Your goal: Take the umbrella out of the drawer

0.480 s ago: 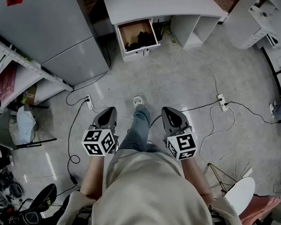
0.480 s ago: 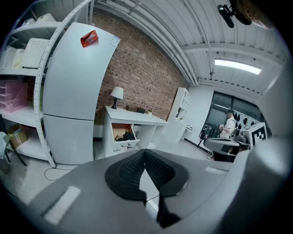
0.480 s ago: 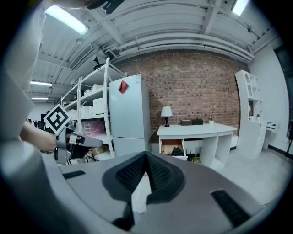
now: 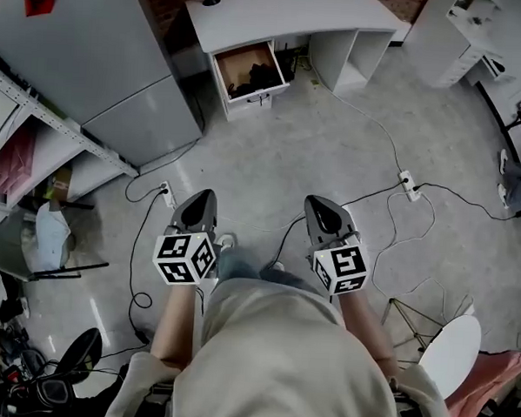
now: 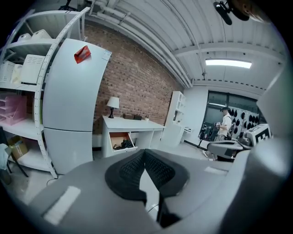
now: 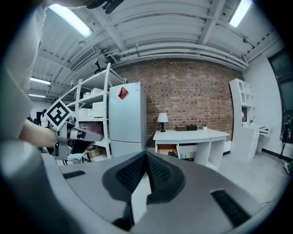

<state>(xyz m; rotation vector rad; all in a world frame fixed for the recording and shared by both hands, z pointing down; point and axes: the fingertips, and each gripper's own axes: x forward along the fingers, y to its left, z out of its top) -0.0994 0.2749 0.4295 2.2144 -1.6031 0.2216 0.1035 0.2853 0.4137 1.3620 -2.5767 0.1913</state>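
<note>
A white desk stands far ahead by the brick wall, and its drawer is pulled open. Something dark, probably the umbrella, lies inside the drawer; its shape is too small to make out. The same open drawer with the dark umbrella shows in the left gripper view, and the desk in the right gripper view. My left gripper and right gripper are held side by side at waist height, both shut and empty, several steps short of the desk.
A grey fridge stands left of the desk, with open shelving further left. Cables and power strips trail over the floor between me and the desk. A white chair sits at my right. A person stands far off.
The whole scene has shifted a little: I have stepped forward, the leading foot is now tucked under me, and the desk sits slightly higher in the head view. Both grippers stay shut.
</note>
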